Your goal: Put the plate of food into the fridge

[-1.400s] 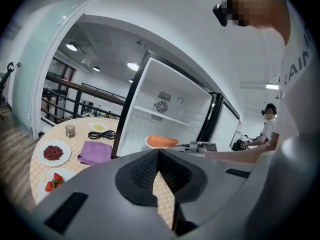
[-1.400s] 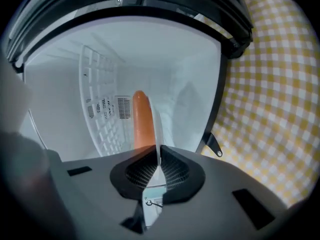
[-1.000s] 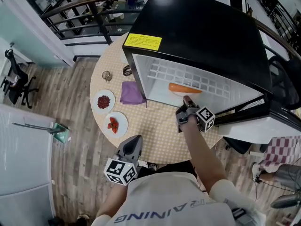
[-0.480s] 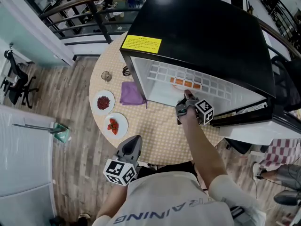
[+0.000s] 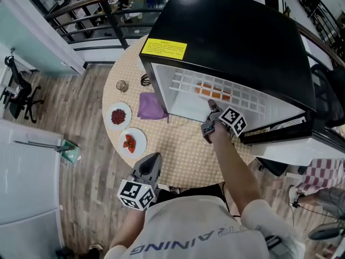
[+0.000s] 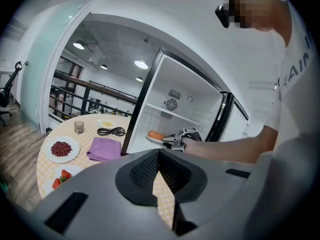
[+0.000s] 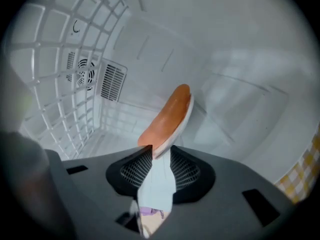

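A white plate (image 7: pixel 187 113) with a long orange piece of food (image 7: pixel 165 116) lies inside the open black fridge (image 5: pixel 232 36), under its wire shelf. In the head view the food (image 5: pixel 214 93) shows through that shelf. My right gripper (image 7: pixel 161 150) reaches into the fridge; its jaws are opening, with the plate's near rim in the gap and the pads off it. The left gripper view shows that gripper (image 6: pixel 167 140) at the plate from the side. My left gripper (image 5: pixel 152 158) hangs low near my body, shut on nothing.
On the round checked table (image 5: pixel 183 155) left of the fridge are a purple cloth (image 5: pixel 150 106), a plate of red beans (image 5: pixel 118 116), a plate of strawberries (image 5: pixel 132 141), a small glass (image 5: pixel 123 86) and a coiled cable (image 5: pixel 146 80). The fridge door (image 5: pixel 280 125) stands open at right.
My right gripper has carried the plate deeper into the fridge, so the food now sits under the wire shelf. The left gripper has hardly moved.
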Demonstrator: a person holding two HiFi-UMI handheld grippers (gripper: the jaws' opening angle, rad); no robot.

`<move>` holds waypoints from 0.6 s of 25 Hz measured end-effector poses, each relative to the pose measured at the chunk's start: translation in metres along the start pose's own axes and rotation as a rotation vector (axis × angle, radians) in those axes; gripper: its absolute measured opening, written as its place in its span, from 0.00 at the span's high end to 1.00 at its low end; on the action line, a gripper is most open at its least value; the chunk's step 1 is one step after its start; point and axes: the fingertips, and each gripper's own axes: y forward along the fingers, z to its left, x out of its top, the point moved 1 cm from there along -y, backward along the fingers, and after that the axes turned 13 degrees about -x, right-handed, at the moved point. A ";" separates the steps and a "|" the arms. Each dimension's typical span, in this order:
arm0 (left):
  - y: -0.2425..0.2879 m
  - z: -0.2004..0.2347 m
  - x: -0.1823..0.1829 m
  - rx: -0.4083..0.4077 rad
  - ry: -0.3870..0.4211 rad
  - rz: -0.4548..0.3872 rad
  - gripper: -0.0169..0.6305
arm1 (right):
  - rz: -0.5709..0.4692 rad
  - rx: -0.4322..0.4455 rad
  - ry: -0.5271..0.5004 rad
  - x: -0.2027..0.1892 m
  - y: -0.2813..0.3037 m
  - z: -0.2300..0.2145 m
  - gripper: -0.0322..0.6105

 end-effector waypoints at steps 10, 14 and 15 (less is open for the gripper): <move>-0.003 0.003 -0.002 0.004 -0.012 0.002 0.96 | 0.103 -0.104 -0.327 -0.020 0.007 -0.005 0.67; -0.003 0.002 -0.001 -0.004 -0.018 0.000 0.96 | 0.127 -0.135 -0.333 -0.025 0.003 -0.010 0.68; -0.003 0.001 -0.002 -0.007 -0.019 0.000 0.96 | 0.132 -0.139 -0.344 -0.027 0.002 -0.010 0.68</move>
